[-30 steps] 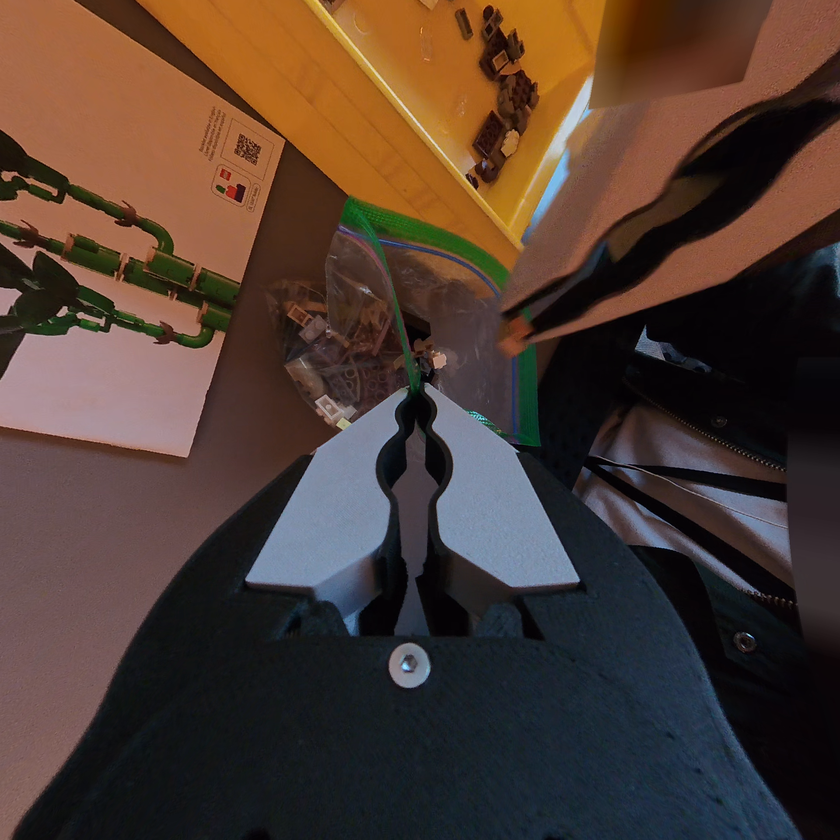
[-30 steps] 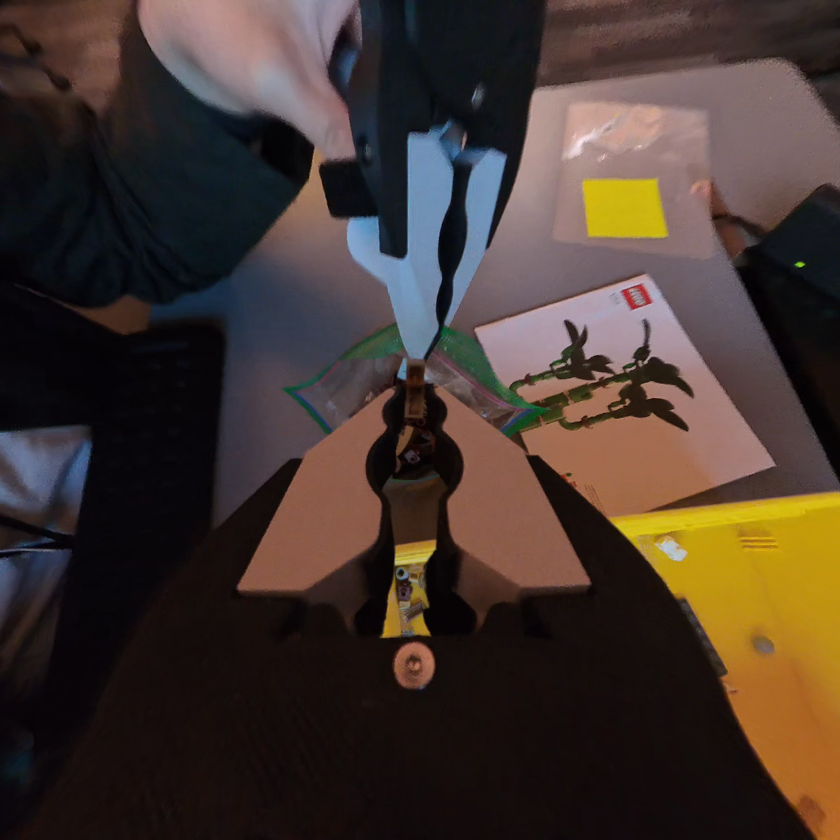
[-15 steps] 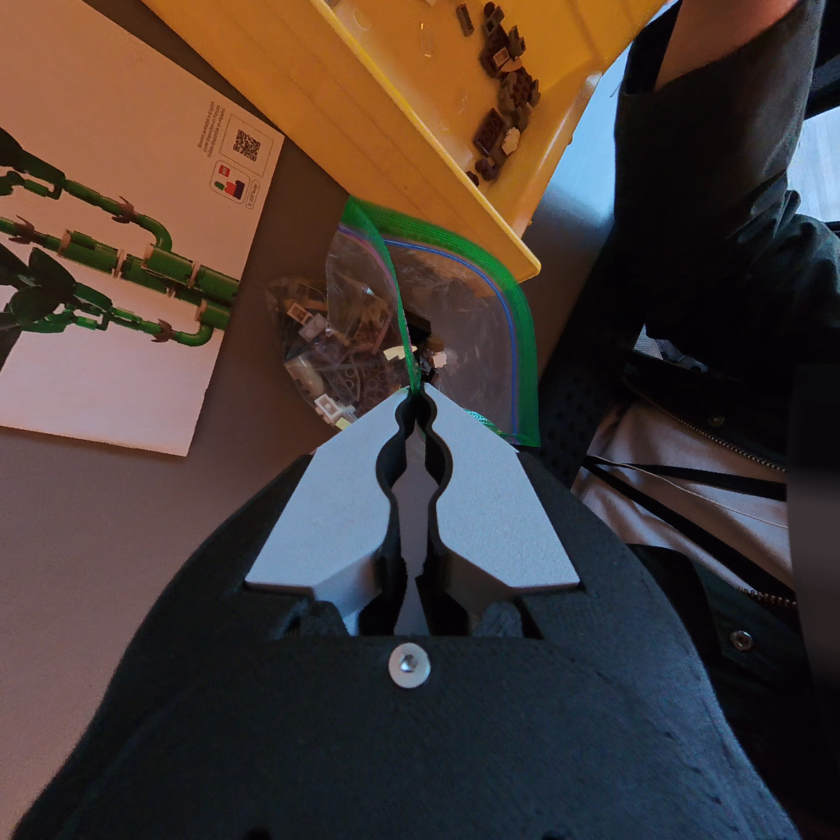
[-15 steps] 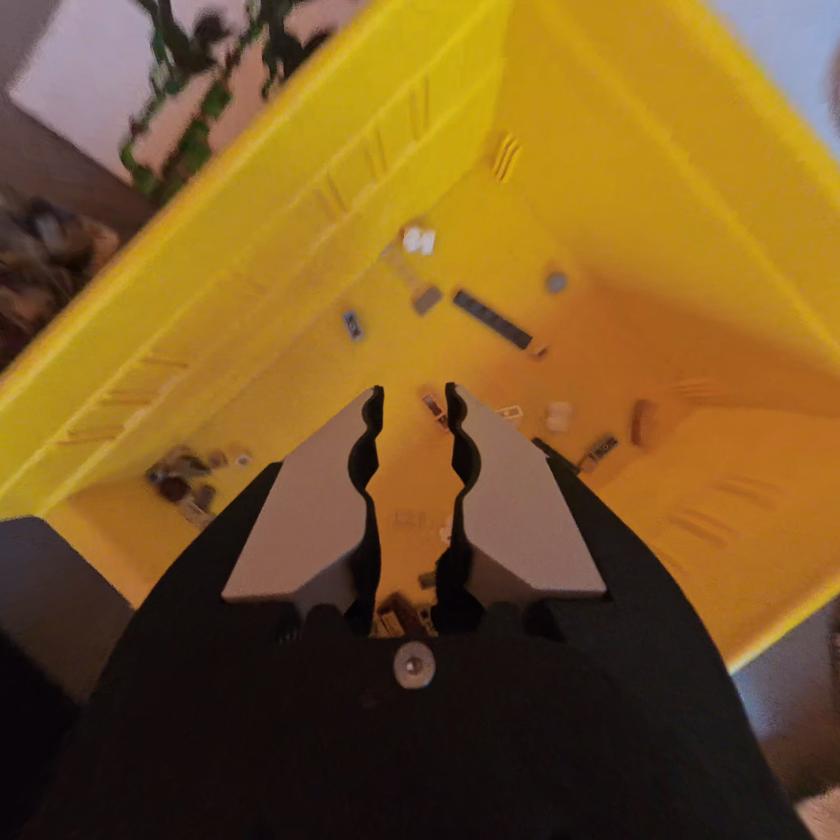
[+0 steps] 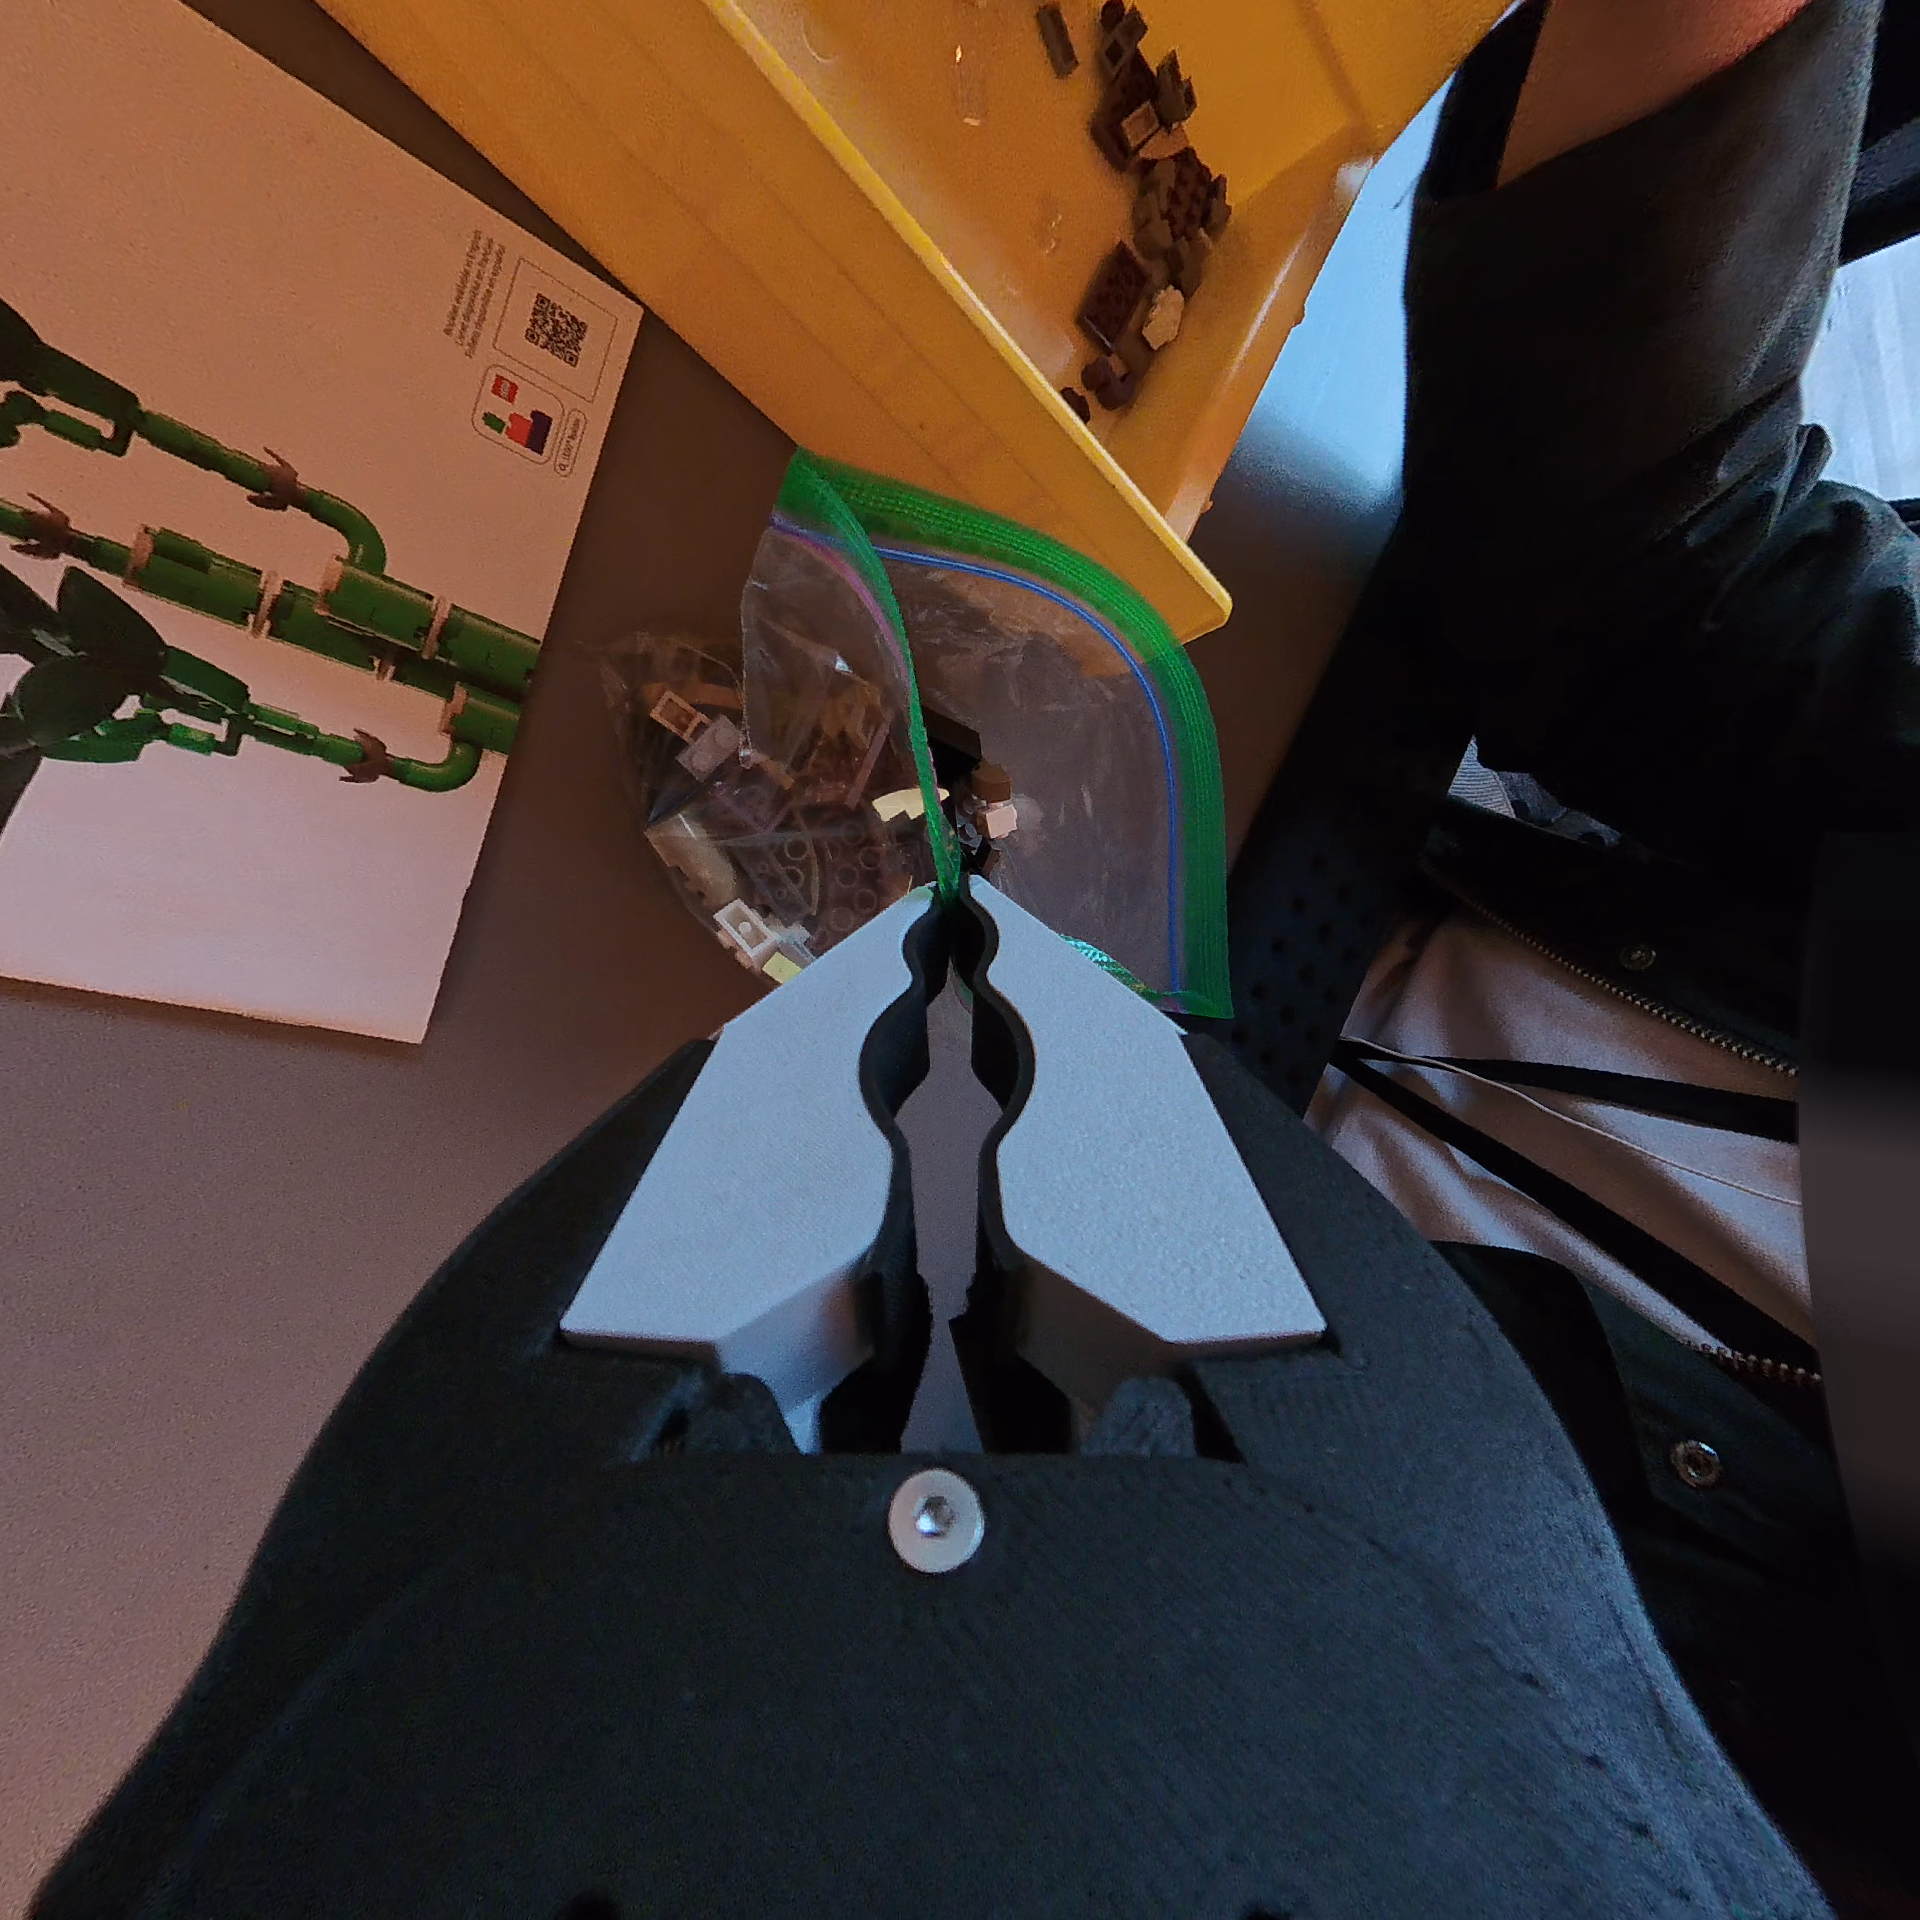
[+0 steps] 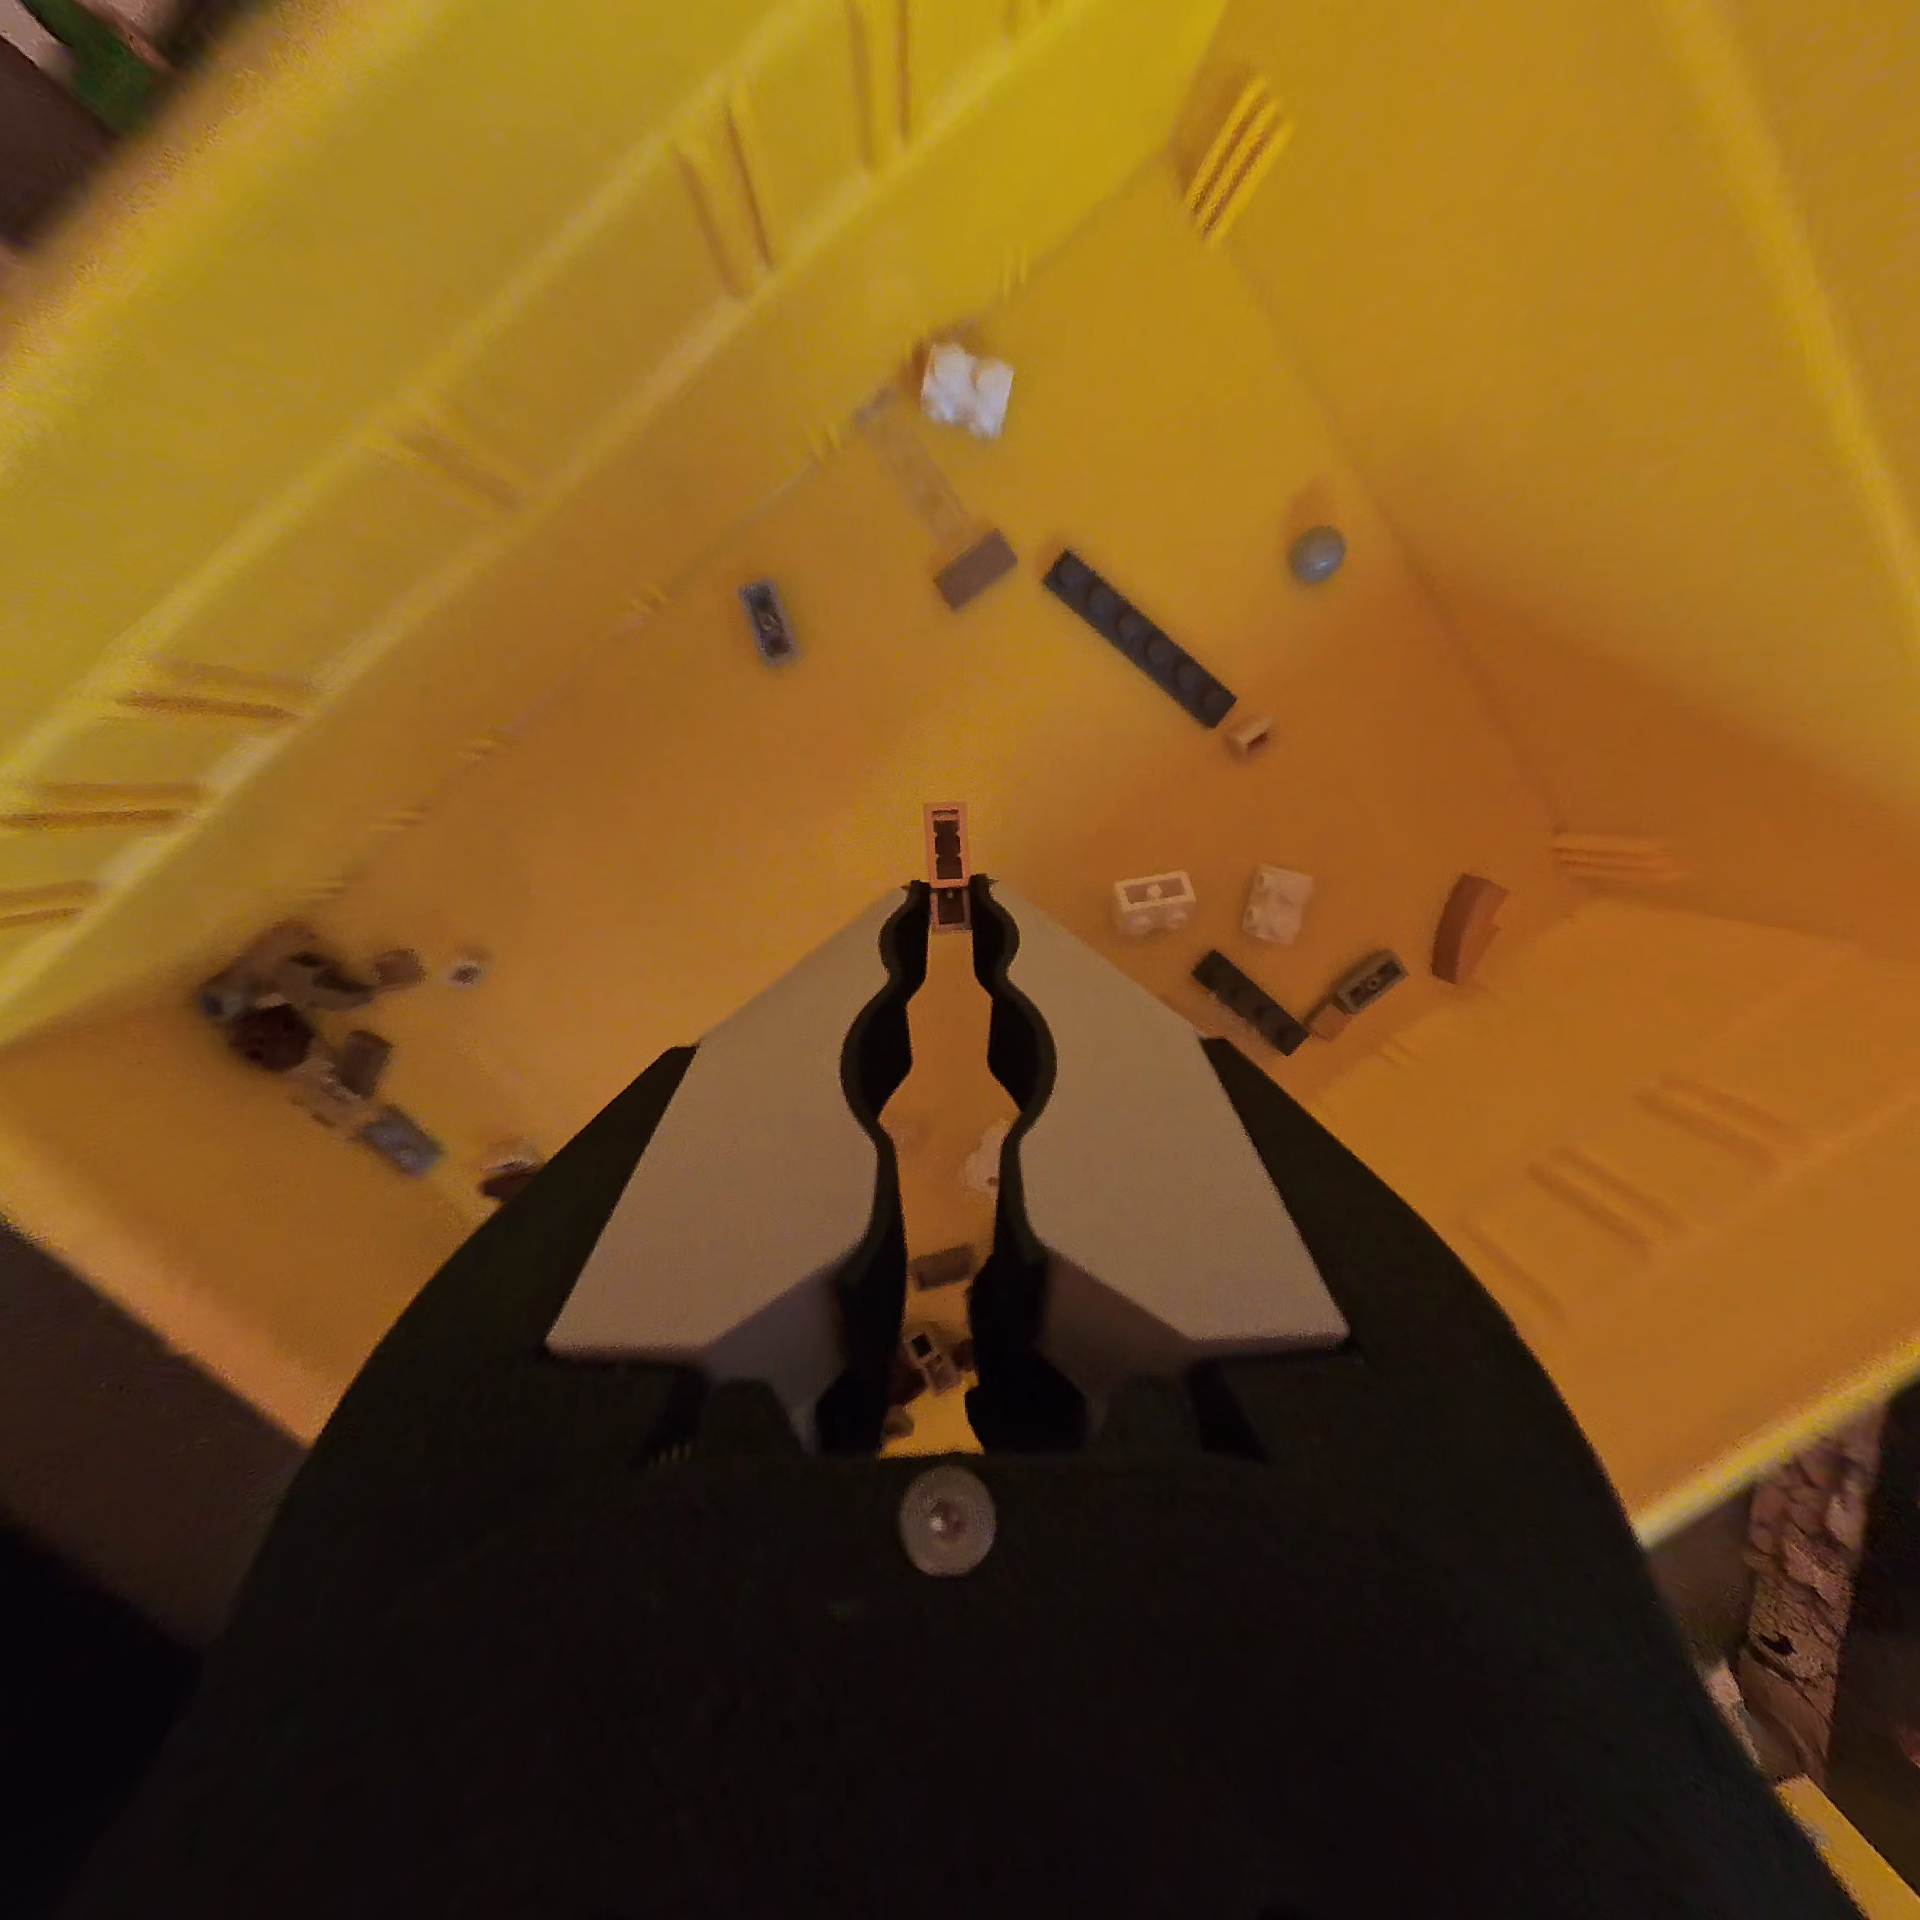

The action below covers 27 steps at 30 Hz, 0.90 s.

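Note:
My left gripper (image 5: 951,894) is shut on the green zip edge (image 5: 914,707) of a clear plastic bag (image 5: 1081,727) full of small grey and dark bricks, which lies on the brown table beside a yellow bin (image 5: 779,260). My right gripper (image 6: 948,894) hangs over the inside of the yellow bin (image 6: 1455,312). Its jaws stand narrow, and a small tan brick (image 6: 947,842) sits pinched between the tips and sticks out forward. Loose bricks lie on the bin floor below it.
An instruction booklet (image 5: 260,727) with a green plant picture lies left of the bag. On the bin floor lie a long black plate (image 6: 1138,639), a white brick (image 6: 966,390) and a cluster of dark bricks (image 6: 312,1029). A person's dark jacket (image 5: 1610,520) fills the right.
My right gripper has swung from above the bag to over the inside of the yellow bin. Its jaws stood wider half a second ago and are narrower now. The left gripper and bag have stayed put.

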Each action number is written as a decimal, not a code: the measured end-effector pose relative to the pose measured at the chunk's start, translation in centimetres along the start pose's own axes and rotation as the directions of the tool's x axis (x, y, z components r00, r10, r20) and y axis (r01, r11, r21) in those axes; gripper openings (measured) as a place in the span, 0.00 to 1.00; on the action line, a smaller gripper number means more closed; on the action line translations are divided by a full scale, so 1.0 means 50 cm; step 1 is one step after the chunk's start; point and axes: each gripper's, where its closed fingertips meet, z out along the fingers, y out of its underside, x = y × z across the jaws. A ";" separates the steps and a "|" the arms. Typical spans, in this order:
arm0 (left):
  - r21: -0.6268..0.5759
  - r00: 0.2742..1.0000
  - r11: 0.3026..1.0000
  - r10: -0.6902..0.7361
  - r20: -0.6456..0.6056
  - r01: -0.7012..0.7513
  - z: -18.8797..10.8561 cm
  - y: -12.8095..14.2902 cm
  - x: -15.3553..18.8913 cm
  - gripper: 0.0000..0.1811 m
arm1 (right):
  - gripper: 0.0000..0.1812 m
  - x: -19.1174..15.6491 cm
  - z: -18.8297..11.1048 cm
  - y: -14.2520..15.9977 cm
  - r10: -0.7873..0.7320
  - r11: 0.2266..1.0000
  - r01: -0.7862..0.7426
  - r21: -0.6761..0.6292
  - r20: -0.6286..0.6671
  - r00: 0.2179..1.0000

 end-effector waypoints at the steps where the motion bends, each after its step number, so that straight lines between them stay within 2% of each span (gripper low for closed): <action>1: -0.001 1.000 1.000 0.001 0.000 -0.001 0.000 0.000 0.000 0.00 | 0.04 -0.010 -0.031 -0.019 -0.005 0.999 0.005 0.051 0.007 1.000; 3: 0.000 1.000 1.000 0.001 0.000 -0.001 0.000 0.000 0.000 0.00 | 0.04 -0.064 -0.112 -0.090 -0.050 0.972 0.037 0.230 0.052 0.997; 5: 0.002 1.000 1.000 -0.002 0.000 0.002 -0.001 -0.001 -0.001 0.00 | 0.04 -0.161 -0.206 -0.164 -0.164 0.887 0.085 0.454 0.138 0.977; 7: 0.003 1.000 1.000 -0.003 0.001 0.003 -0.001 -0.001 -0.001 0.00 | 0.04 -0.267 -0.268 -0.196 -0.317 0.799 0.141 0.585 0.211 0.925; 9: 0.002 1.000 1.000 -0.001 0.001 0.001 -0.001 -0.001 -0.001 0.00 | 0.04 -0.329 -0.260 -0.190 -0.408 0.791 0.216 0.572 0.232 0.883; 11: 0.001 1.000 1.000 0.000 0.002 0.000 -0.001 -0.001 0.000 0.00 | 0.05 -0.359 -0.217 -0.181 -0.440 0.819 0.264 0.509 0.263 0.858; 12: 0.001 1.000 1.000 -0.001 0.002 0.001 -0.001 0.000 -0.001 0.00 | 0.09 -0.362 -0.195 -0.177 -0.436 0.838 0.276 0.471 0.275 0.857; 14: 0.002 1.000 1.000 -0.003 0.001 0.003 -0.002 0.000 -0.001 0.00 | 0.15 -0.339 -0.169 -0.169 -0.402 0.871 0.271 0.410 0.278 0.872; 16: 0.003 1.000 1.000 -0.003 0.002 0.003 -0.004 0.001 -0.002 0.00 | 0.15 -0.294 -0.186 -0.173 -0.359 0.867 0.218 0.448 0.258 0.897; 17: 0.002 1.000 1.000 -0.004 0.001 0.004 -0.004 0.001 -0.001 0.00 | 0.15 -0.242 -0.197 -0.182 -0.296 0.859 0.172 0.481 0.193 0.936; 19: 0.001 1.000 1.000 -0.005 0.000 0.005 -0.003 0.002 -0.001 0.00 | 0.15 -0.085 -0.190 -0.174 -0.067 0.869 0.069 0.490 -0.020 0.998; 21: -0.002 1.000 1.000 -0.003 0.001 0.003 -0.001 0.001 0.000 0.00 | 0.15 0.036 -0.131 -0.107 0.149 0.922 -0.093 0.377 -0.122 0.981; 23: -0.004 1.000 1.000 0.000 0.001 0.000 0.000 0.002 0.001 0.00 | 0.15 0.080 -0.063 -0.038 0.287 0.944 -0.260 0.203 -0.116 0.951; 24: -0.004 1.000 1.000 0.000 0.002 0.000 -0.001 0.002 0.000 0.00 | 0.15 0.088 -0.041 -0.020 0.327 0.938 -0.307 0.158 -0.117 0.938; 27: 0.000 1.000 1.000 -0.006 0.001 0.006 -0.002 0.001 -0.002 0.00 | 0.16 0.111 -0.004 0.010 0.417 0.908 -0.403 0.117 -0.148 0.897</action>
